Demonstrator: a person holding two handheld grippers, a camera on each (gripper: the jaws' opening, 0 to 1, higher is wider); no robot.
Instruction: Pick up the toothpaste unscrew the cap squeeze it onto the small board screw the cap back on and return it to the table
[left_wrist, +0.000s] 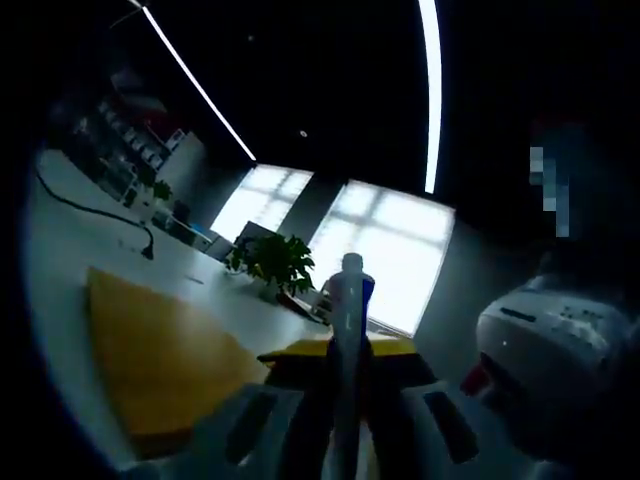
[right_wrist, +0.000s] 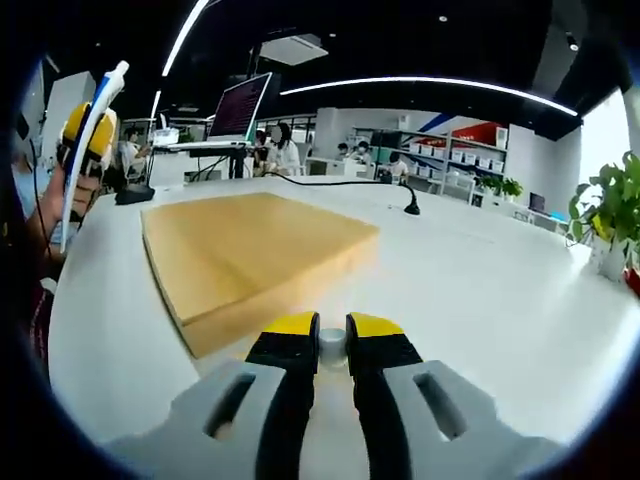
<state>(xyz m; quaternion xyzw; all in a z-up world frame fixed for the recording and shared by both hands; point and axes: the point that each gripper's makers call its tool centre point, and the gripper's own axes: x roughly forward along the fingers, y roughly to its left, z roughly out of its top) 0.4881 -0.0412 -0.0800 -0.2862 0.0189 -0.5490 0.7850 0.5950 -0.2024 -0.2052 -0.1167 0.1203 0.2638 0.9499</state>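
Toothpaste tube raised in left tool, cap pinched in right tool

Left tool (left_wrist: 345, 400): seen in the left gripper view, yellow-tipped jaws closed on the toothpaste tube (left_wrist: 348, 330); tube stands upright between the jaws, held up off the tabletop (left_wrist: 60, 250), its open neck pointing up against bright windows; the view is dark, so finer detail of the neck is hard to make out

Same tool (right_wrist: 88, 135) appears at the far left of the right gripper view, yellow pads clamped on the white tube (right_wrist: 92, 130), which rises tilted with its nozzle uppermost; a person's hand (right_wrist: 70, 190) sits just below it

Right tool (right_wrist: 332, 345): in the right gripper view, yellow-and-black jaws nearly together, gripping a small white round piece, apparently the cap (right_wrist: 332, 345), low over the white tabletop (right_wrist: 480, 280)

Small board (right_wrist: 250, 255): pale wooden slab lying flat on the tabletop, just ahead and left of the right tool; the same board (left_wrist: 150, 350) shows in the left gripper view, at left of the held tube

Other items: black cable (right_wrist: 340, 182) running across the tabletop behind the board; potted plant (right_wrist: 605, 225) at the right edge of the tabletop, also seen as a plant (left_wrist: 275, 262) near the windows; monitor (right_wrist: 243, 105) and seated people in the background; white device (left_wrist: 545, 350) at right of the left gripper view
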